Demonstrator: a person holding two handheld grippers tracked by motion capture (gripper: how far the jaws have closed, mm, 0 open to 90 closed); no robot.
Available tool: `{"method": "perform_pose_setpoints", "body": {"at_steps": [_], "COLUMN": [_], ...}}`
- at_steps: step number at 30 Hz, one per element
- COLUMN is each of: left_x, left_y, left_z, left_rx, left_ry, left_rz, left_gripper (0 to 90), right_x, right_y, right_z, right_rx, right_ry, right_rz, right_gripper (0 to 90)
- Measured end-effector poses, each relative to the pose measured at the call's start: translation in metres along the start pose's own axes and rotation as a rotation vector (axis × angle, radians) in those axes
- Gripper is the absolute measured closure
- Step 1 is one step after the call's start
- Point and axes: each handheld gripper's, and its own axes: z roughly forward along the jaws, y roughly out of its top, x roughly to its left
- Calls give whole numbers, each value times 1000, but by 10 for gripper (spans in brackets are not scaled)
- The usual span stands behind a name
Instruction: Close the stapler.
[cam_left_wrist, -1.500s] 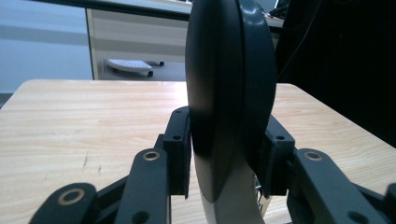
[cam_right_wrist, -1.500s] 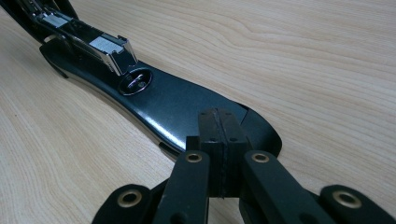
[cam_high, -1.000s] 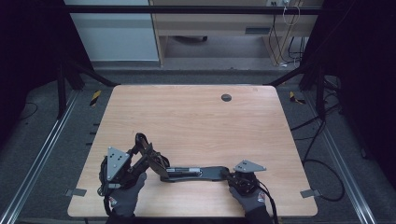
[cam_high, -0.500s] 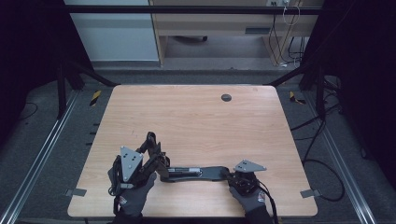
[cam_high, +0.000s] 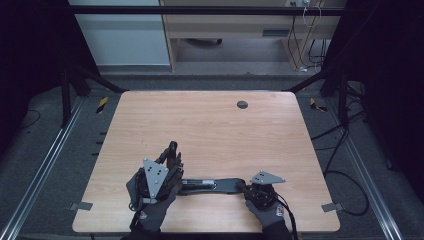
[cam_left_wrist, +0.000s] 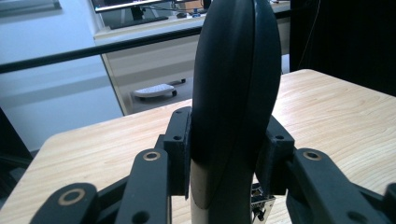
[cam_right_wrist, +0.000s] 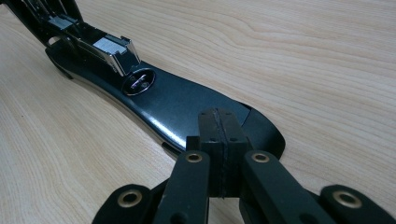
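Observation:
A black stapler lies opened out near the table's front edge, its flat base (cam_high: 220, 185) (cam_right_wrist: 187, 100) stretched between my two hands. My left gripper (cam_high: 170, 157) (cam_left_wrist: 229, 144) is shut on the stapler's rounded black top arm (cam_left_wrist: 233, 88), which stands nearly upright above the hinge. The metal staple magazine (cam_right_wrist: 112, 49) lies along the base at the hinge end. My right gripper (cam_high: 245, 187) (cam_right_wrist: 219, 126) has its jaws pressed together, nothing between them, and its tips rest on the front end of the base.
The wooden table (cam_high: 210, 125) has a small dark round grommet (cam_high: 242, 104) near its far edge. Black frame bars and metal rails flank the table. Cables (cam_high: 345, 175) trail on the floor at the right.
My left hand has moved to the right, toward the stapler's hinge, bringing the top arm more upright. The right hand and the base have stayed still.

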Motion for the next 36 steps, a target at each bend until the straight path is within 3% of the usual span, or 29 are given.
{"method": "perform_pose_setpoints", "body": {"at_steps": [6, 14, 26, 36], "left_x": [-10, -31, -49, -74], "left_y": [0, 1, -1, -7], "left_z": [3, 11, 17, 26], "left_rx": [-5, -4, -5, -1], "left_ry": [10, 30, 34, 33], "left_rz": [49, 148, 209, 312], "left_gripper": [620, 618, 609, 593], "right_x": [0, 0, 0, 0], "right_y": [0, 0, -1, -1], "right_z": [0, 0, 0, 0], "right_rx": [-1, 0, -4, -2], "right_ry": [3, 5, 10, 14], "right_rz": [0, 1, 4, 1], "right_gripper": [900, 900, 900, 900]}}
